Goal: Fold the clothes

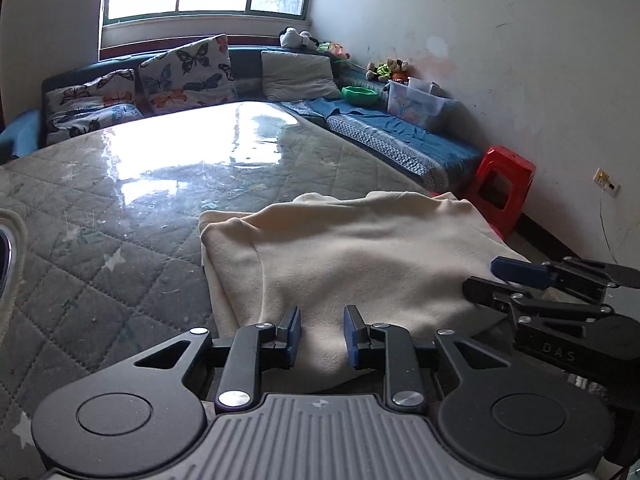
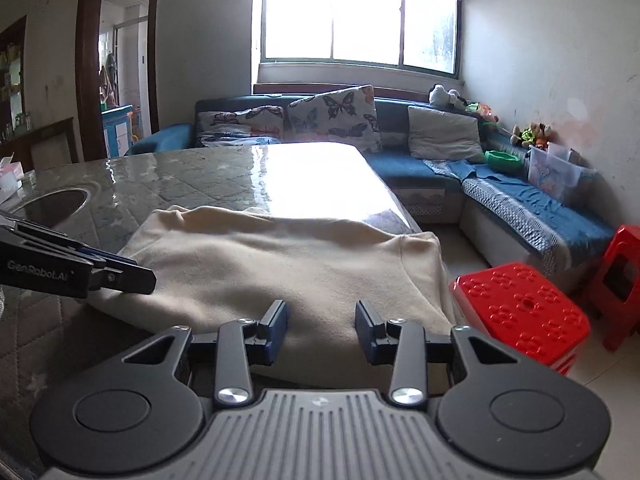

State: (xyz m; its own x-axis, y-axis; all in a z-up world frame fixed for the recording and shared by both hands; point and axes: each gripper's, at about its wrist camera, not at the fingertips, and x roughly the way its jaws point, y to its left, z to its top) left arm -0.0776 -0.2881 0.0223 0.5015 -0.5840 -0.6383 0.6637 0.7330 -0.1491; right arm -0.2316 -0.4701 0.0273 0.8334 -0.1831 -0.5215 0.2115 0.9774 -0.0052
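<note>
- Two grippers hover low over one cream garment that lies on the table, at its near right corner; the cloth's right side runs to the table's right edge, above a red stool.
- Garment lies as a rough rectangle with doubled layers along its left border and a rounded fold at the far right (sleeves, collar not made out).
- Left gripper: jaws part-open, nothing between them, poised over the near hem.
- Right gripper: jaws spread a little wider, also empty, over the near hem toward the right edge.
- Step in hand, as I judge it: somewhere between folds. The scene fits either a garment partly folded with another fold due, or one just finished and let go. The pictures do not settle which.
- Any further fold would call for both jaws to pinch the near hem through all layers and carry it evenly, so the stack does not slide off the right edge.
</note>
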